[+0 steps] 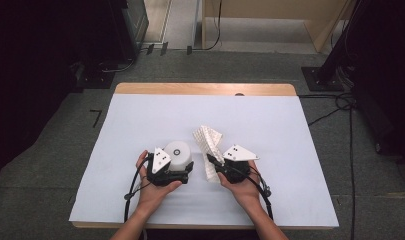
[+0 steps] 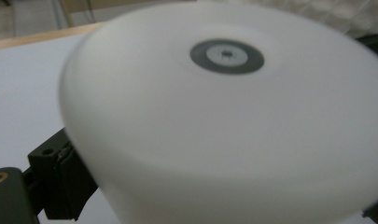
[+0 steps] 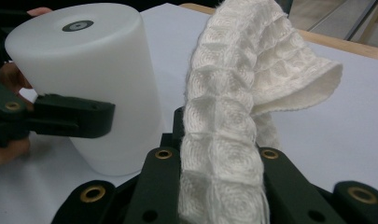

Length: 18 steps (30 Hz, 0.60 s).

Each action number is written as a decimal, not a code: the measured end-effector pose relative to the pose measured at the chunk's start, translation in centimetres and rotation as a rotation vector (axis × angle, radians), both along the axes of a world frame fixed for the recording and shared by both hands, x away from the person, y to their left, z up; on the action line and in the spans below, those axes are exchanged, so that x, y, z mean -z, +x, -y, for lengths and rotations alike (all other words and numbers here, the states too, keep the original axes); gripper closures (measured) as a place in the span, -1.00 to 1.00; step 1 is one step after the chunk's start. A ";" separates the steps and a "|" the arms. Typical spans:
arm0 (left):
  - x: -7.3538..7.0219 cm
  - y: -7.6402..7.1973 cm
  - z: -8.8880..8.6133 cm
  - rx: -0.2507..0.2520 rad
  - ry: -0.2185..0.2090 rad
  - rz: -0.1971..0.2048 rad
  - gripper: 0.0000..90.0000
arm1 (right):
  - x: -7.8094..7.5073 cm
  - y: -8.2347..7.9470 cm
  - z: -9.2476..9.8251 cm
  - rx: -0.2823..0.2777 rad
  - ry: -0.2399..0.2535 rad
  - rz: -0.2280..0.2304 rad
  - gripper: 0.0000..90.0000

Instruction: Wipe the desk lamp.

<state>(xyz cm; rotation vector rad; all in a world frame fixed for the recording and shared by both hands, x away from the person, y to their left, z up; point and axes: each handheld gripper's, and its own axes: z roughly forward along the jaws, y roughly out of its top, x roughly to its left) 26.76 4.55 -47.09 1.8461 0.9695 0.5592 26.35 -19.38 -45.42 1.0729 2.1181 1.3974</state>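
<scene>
1. The white cylinder [image 1: 179,154] is standing upright on the desk [image 1: 140,120], near the front edge, a bit left of centre. Flat top with a dark ring in the middle.
2. The left gripper [image 1: 186,171] is sitting around the cylinder's lower side. Fingers [image 3: 79,115] are spread wide, one on each flank; one is lying against the wall in the right gripper view. Can't tell whether they're actually pressing on it or just flanking it.
3. The cloth [image 3: 233,116], a white waffle weave, is sticking up from the right gripper [image 3: 222,186], just right of the cylinder and not touching it. The top end is flopping over to one side.
4. The right gripper's fingers are clamped nearly together on the cloth's lower end, and the cloth is bunching between them.
5. Handling, cylinder: looking smooth and matte, likely slippery on its rounded wall, probably stiff plastic. Weight unclear. Best taken low across the full width so it isn't tipping.
6. Handling, cloth: soft, light and limp, not fragile; the weave is giving good grip. A pinch near the end is working, but the free part is drooping, so wiping will probably need the cloth pressed flat against the cylinder wall.
7. Judging the job as wiping the cylinder with the cloth; contact not yet made.
</scene>
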 end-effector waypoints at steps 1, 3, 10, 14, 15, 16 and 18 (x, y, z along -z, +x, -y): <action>0.1 -0.2 0.3 -0.023 -0.001 0.004 -0.95 | 0.0 0.0 0.0 0.001 -0.001 -0.001 0.75; 0.1 -0.5 0.6 -0.077 0.002 0.007 -0.91 | 0.0 0.0 0.1 0.004 -0.002 -0.002 0.75; 0.0 -0.6 0.3 -0.070 -0.013 0.013 -0.82 | 0.4 0.0 -0.2 -0.005 -0.005 -0.014 0.75; -1.0 0.0 -1.1 0.098 -0.140 0.008 -0.82 | 0.7 -0.2 -0.9 -0.031 -0.006 -0.027 0.75; -1.4 0.1 -1.4 0.130 -0.161 0.007 -0.82 | 0.8 -0.3 -1.0 -0.038 0.001 -0.035 0.75; -1.8 0.2 -1.7 0.156 -0.185 0.005 -0.82 | 0.9 -0.3 -1.2 -0.049 0.008 -0.037 0.75; -2.1 0.4 -2.0 0.186 -0.211 -0.007 -0.82 | 1.0 -0.4 -1.6 -0.066 0.023 -0.045 0.75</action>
